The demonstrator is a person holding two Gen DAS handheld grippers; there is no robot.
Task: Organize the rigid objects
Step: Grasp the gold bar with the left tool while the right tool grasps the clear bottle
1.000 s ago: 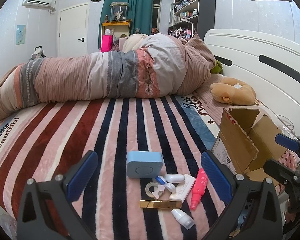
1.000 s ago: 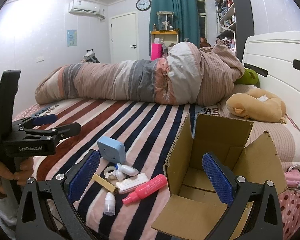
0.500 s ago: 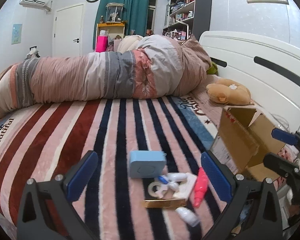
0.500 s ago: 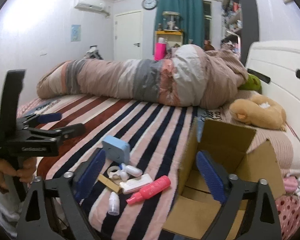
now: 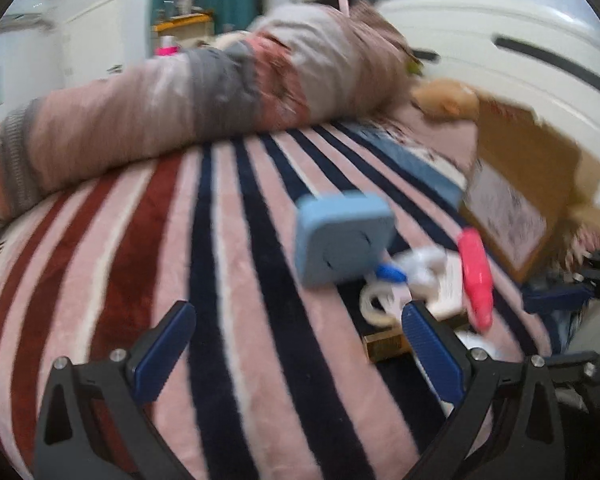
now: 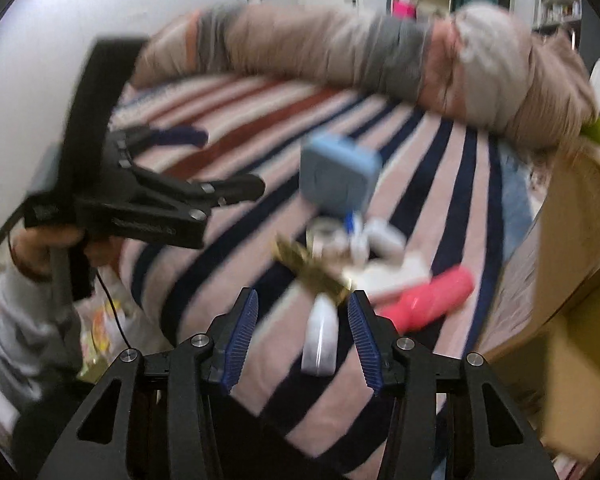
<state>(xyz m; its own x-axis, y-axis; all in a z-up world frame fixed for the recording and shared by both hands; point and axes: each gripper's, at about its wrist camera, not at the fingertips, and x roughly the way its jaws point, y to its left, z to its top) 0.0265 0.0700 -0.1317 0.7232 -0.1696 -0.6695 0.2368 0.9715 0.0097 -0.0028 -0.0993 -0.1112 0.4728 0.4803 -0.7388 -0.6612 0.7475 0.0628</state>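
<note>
We centre right gripper [image 6: 303, 330] – jaws parted, nothing grasped – over small white plastic bottle [image 6: 320, 340] lying on striped blanket [image 6: 440, 184]; avoid gold bar [image 6: 312, 272]. Left gripper [image 5: 296, 344] released – waits.

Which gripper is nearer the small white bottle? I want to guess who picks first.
Right. The right gripper has the small white bottle between its open fingers. The left gripper hangs open to the bottle's left, aimed at bare blanket.

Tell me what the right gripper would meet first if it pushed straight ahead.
Probably the small white bottle lying between the open right gripper fingers, with the gold bar just beyond; blur leaves depth uncertain.
</note>
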